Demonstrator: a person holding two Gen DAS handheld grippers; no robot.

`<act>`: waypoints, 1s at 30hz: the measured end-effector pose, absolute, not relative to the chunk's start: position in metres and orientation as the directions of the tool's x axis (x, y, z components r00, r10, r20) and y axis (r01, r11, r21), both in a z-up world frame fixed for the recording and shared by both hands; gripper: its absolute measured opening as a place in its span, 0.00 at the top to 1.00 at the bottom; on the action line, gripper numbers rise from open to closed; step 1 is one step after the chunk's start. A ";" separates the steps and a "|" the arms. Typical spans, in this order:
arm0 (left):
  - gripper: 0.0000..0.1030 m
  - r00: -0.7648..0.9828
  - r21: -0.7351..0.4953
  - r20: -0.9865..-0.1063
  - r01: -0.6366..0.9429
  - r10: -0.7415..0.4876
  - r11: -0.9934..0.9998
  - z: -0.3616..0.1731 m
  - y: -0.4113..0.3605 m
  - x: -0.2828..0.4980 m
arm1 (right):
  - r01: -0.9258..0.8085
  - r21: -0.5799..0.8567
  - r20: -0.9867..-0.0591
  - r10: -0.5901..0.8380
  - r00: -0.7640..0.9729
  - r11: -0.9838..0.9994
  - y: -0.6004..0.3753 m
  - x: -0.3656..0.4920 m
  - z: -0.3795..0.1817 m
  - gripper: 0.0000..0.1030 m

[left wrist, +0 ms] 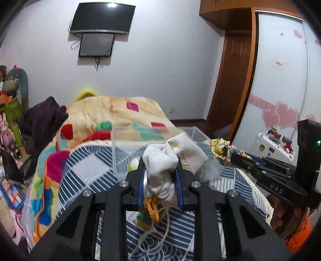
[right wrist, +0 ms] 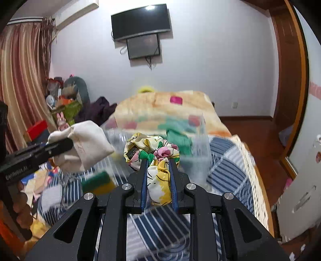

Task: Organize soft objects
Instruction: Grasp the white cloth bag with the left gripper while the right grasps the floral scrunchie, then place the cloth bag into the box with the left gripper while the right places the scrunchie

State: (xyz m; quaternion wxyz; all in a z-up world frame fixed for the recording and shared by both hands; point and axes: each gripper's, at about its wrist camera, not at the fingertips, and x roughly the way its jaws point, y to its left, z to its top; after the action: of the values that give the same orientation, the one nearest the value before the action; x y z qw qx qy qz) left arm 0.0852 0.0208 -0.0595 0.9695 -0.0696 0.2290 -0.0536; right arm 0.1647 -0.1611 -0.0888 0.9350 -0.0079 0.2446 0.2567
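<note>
The clear plastic box [left wrist: 128, 148] on the bed [left wrist: 84, 166] is the landmark here. Behind it lies a plush blanket [left wrist: 112, 112] with coloured patches; under it is a blue-and-white striped quilt [right wrist: 226, 160]. Left of the box, at the bedside, a dark garment [left wrist: 42, 118] is heaped, and further left stand plush toys [left wrist: 16, 84] and green cartons [right wrist: 70, 110]. On the wall beyond the box hang a dark television [left wrist: 102, 18] and a smaller screen [left wrist: 96, 45] below it. Right of the box are a wooden door [left wrist: 230, 80] and a white wardrobe with pink hearts [left wrist: 280, 80].

The left hand-held gripper [left wrist: 160, 176] is clamped on a white cloth pouch [left wrist: 160, 170], held in the air just in front of the box; gold script on the pouch is only partly legible. A gold cord [left wrist: 152, 206] and a white string [left wrist: 158, 230] dangle from it. A green-and-yellow sponge [right wrist: 98, 181] lies on the quilt below, blurred.

The right hand-held gripper [right wrist: 158, 166] is closed on a yellow floral fabric bundle [right wrist: 156, 158], raised right before the box, partly blocking its near wall. A small black label on the bundle is unreadable. The right tool's body reads "DAS" [left wrist: 275, 188]; the left one carries blurred white lettering.
</note>
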 end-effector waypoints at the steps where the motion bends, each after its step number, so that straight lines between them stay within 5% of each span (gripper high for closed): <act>1: 0.76 0.896 -0.154 -0.425 0.066 -0.127 0.986 -0.055 0.023 0.087 | -0.483 0.110 -0.446 0.478 0.757 0.869 -0.159 0.168 -0.083 0.83; 13: 0.76 0.927 -0.101 -0.376 -0.017 -0.022 0.995 -0.038 0.046 0.130 | -0.478 0.090 -0.392 0.473 0.790 0.874 -0.140 0.198 -0.063 0.83; 30: 0.76 0.839 -0.063 -0.543 -0.015 -0.021 0.998 -0.080 0.042 0.204 | -0.526 0.074 -0.545 0.476 0.690 0.847 -0.096 0.247 -0.093 0.83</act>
State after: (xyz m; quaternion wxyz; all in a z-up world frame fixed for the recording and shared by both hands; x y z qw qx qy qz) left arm 0.2040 0.0418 -0.0805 0.9585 -0.0322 0.2833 -0.0016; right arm 0.2471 -0.0961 -0.0929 0.9182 -0.0438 0.2839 0.2728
